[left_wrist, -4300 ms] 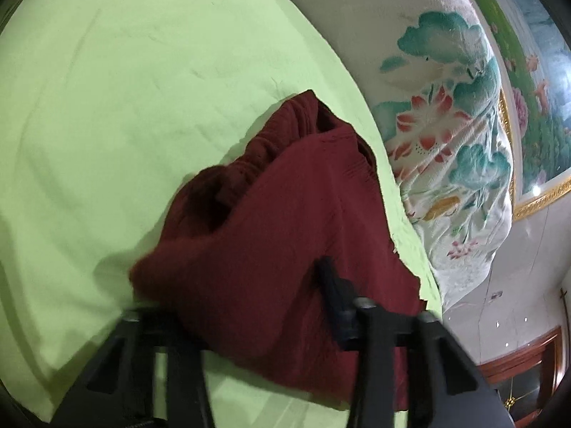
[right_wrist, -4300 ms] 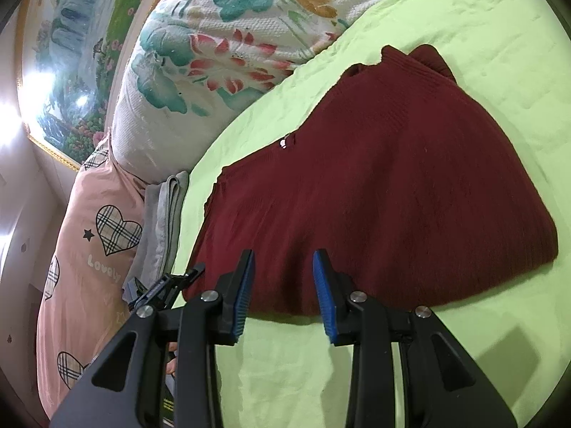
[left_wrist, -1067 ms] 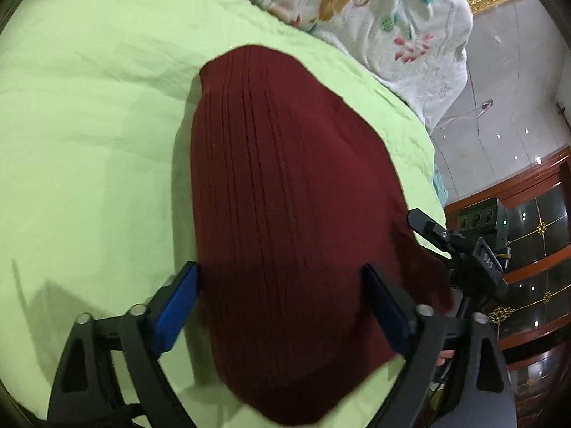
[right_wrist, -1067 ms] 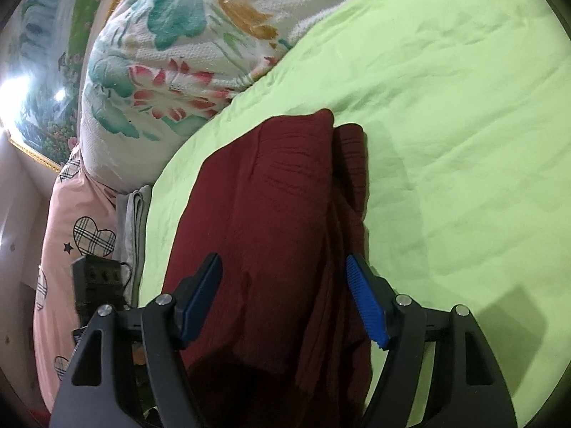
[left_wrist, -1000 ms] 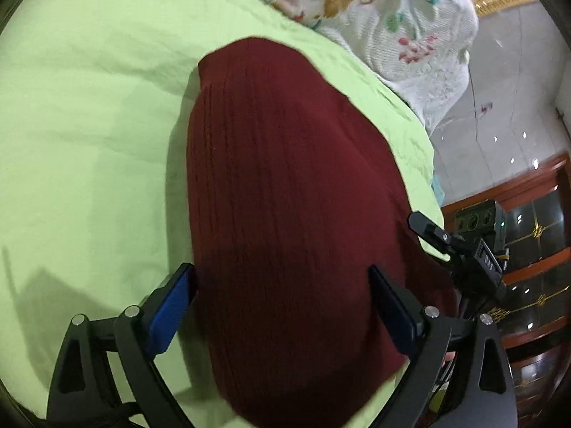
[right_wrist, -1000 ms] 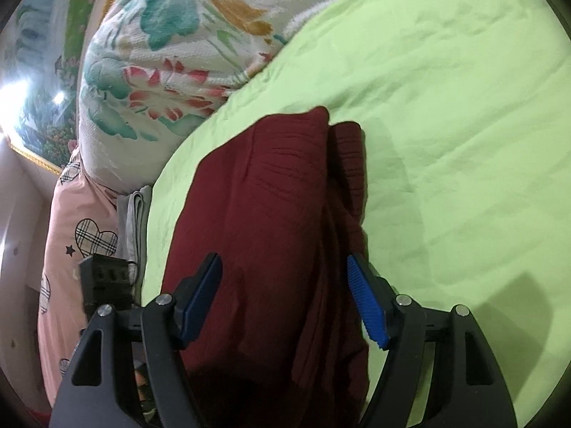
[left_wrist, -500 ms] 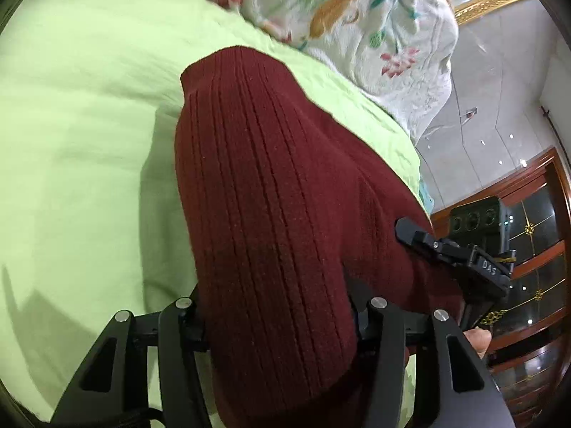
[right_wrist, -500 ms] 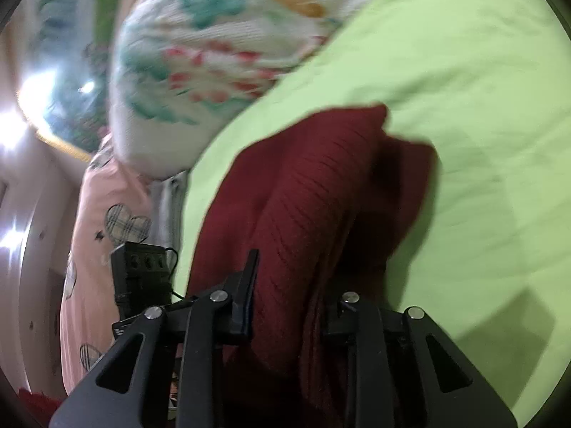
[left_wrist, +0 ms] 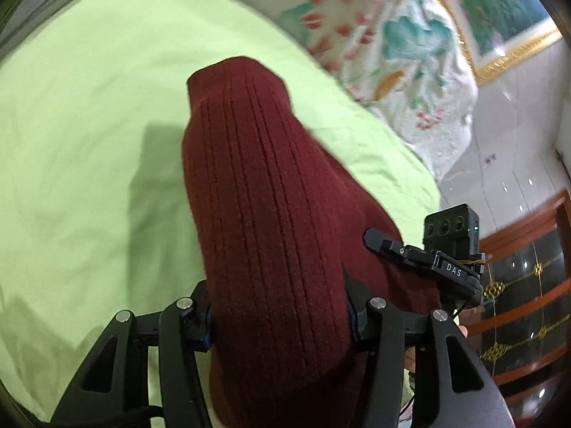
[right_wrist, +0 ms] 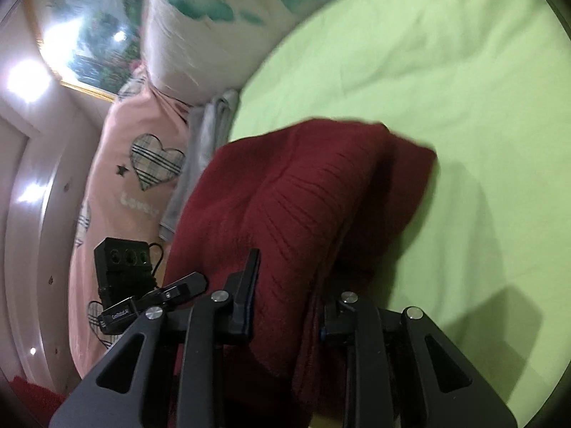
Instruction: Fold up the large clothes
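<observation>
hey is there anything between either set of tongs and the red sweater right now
No. The left tongs and the right tongs are each already clamped on the folded maroon sweater, with knit bunched directly between their fingers. Only the green bedsheet lies around it.

The left gripper [left_wrist: 278,315] sits low in its own view, its two black fingers drawn in against a thick bundle of dark red knit sweater [left_wrist: 264,214] and clamped on it; the right gripper [right_wrist: 285,306] is likewise closed around the same sweater, fingers pressed into the fabric on either side; each gripper shows beside the other's view, near together.
</observation>
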`<control>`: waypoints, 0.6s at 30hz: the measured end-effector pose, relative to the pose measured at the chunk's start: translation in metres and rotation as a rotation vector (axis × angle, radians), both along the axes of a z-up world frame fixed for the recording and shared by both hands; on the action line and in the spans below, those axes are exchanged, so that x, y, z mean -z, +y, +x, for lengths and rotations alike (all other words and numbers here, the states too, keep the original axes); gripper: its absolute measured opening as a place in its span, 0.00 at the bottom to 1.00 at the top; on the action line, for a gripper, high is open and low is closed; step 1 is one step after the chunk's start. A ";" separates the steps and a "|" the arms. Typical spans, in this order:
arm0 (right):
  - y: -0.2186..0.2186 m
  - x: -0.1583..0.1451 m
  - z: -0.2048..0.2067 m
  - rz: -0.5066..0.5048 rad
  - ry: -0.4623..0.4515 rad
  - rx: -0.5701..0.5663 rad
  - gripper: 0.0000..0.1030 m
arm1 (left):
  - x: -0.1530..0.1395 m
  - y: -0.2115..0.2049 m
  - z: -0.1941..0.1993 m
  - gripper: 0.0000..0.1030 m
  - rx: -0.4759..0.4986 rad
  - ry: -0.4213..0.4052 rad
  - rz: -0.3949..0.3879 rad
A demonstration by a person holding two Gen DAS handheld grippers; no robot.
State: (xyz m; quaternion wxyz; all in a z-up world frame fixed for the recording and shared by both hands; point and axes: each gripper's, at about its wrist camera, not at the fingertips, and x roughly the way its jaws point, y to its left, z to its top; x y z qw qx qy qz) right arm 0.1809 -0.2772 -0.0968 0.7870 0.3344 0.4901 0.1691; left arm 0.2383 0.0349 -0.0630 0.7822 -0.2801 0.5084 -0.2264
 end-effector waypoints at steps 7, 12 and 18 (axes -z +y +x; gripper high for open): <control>0.002 0.011 -0.003 -0.061 0.039 0.019 0.36 | 0.013 0.009 -0.009 0.70 -0.038 -0.014 0.059; 0.003 -0.006 -0.010 -0.152 0.042 0.047 0.46 | -0.007 0.005 -0.023 0.71 -0.058 -0.048 0.152; -0.001 -0.041 -0.043 -0.219 -0.023 0.097 0.48 | -0.030 0.016 -0.072 0.75 -0.054 -0.116 0.229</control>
